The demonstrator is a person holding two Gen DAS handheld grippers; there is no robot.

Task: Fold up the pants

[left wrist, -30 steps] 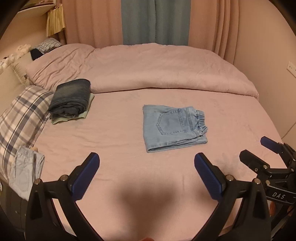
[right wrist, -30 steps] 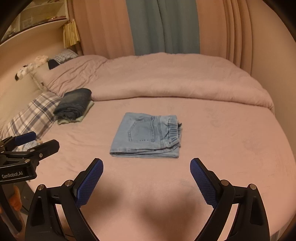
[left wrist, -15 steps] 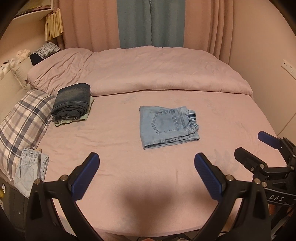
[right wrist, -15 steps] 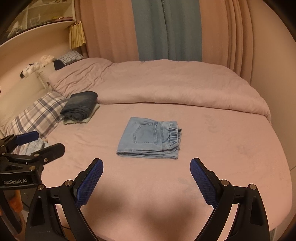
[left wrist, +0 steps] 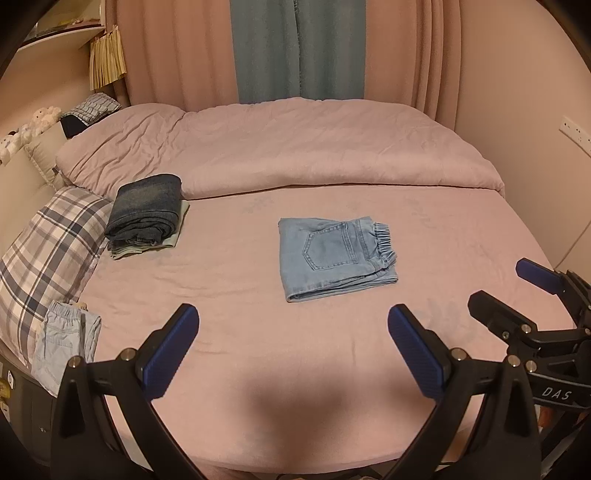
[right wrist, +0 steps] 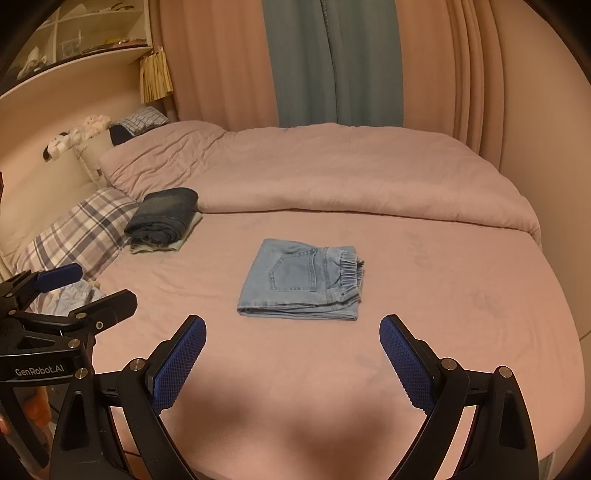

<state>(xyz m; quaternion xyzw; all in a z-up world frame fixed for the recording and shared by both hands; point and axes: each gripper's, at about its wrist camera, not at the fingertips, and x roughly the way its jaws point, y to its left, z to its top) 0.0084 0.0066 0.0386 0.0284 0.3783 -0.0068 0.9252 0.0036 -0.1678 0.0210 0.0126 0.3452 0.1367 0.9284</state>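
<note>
Nearest the cameras, the left gripper (left wrist: 291,334) and the right gripper (right wrist: 293,341) both hang over the near edge of the bed (left wrist: 258,362), each with its jaws spread wide apart and holding nothing. A broad stretch of bare pink sheet lies between them and the light blue pants (left wrist: 334,253), which rest folded into a compact rectangle near the middle of the bed, back pocket up and elastic waistband toward the right, well apart from both grippers and from every edge. There is open sheet on all sides of them, most of it to the right. At the left edge, a plaid pillow (left wrist: 48,258) lies along the side with one pale blue garment (left wrist: 64,343) draped at its near end; the left wrist view shows that garment plainly, while in the right wrist view the left gripper partly hides it. Farther back on the left sits one stack of folded clothes (left wrist: 146,214), dark denim on top of a pale piece, just beside the pillow. Behind it a rumpled pink duvet (left wrist: 295,147) crosses the whole far half of the bed. Pink and blue curtains (right wrist: 332,62) hang beyond. Only the right wrist view shows the shelf cubbies (right wrist: 74,33) at upper left; only the left wrist view shows the wall socket (left wrist: 574,134) at right.
</note>
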